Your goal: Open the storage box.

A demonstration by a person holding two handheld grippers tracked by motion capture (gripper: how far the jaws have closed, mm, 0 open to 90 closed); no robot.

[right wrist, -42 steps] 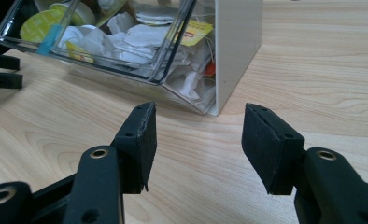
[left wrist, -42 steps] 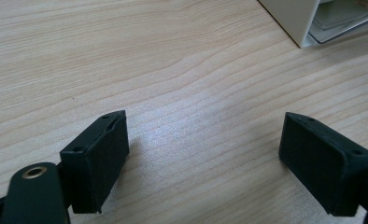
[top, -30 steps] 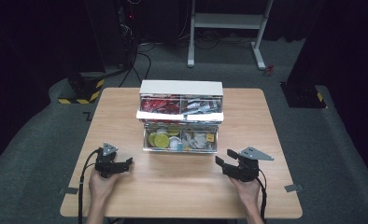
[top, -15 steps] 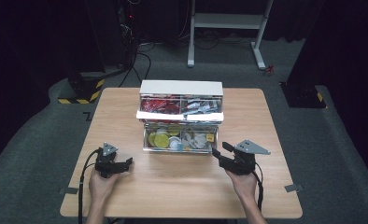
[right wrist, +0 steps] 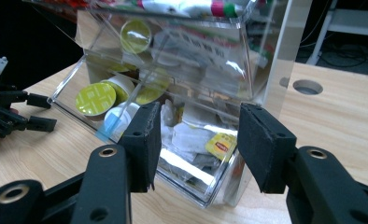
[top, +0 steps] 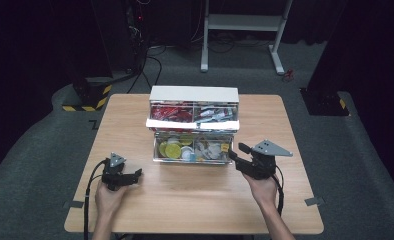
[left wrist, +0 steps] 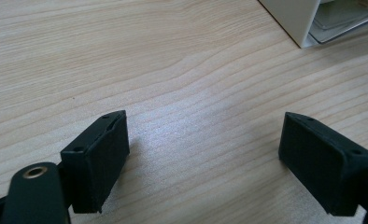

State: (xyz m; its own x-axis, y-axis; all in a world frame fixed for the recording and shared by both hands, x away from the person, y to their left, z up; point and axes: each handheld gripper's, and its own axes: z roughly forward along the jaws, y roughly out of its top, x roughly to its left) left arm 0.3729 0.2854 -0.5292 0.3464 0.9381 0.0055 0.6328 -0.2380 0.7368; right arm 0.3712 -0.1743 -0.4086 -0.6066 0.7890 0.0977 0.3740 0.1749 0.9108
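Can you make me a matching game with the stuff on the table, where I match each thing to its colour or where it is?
Things:
1. Left tool
2. Right tool
3. Pods
4. Upper drawer

Matches:
a. holds red packets
b. near the clear box's right corner
c. open over bare wood
d. yellow-green lids

Pairs: 1-c, 2-b, 3-d, 4-a
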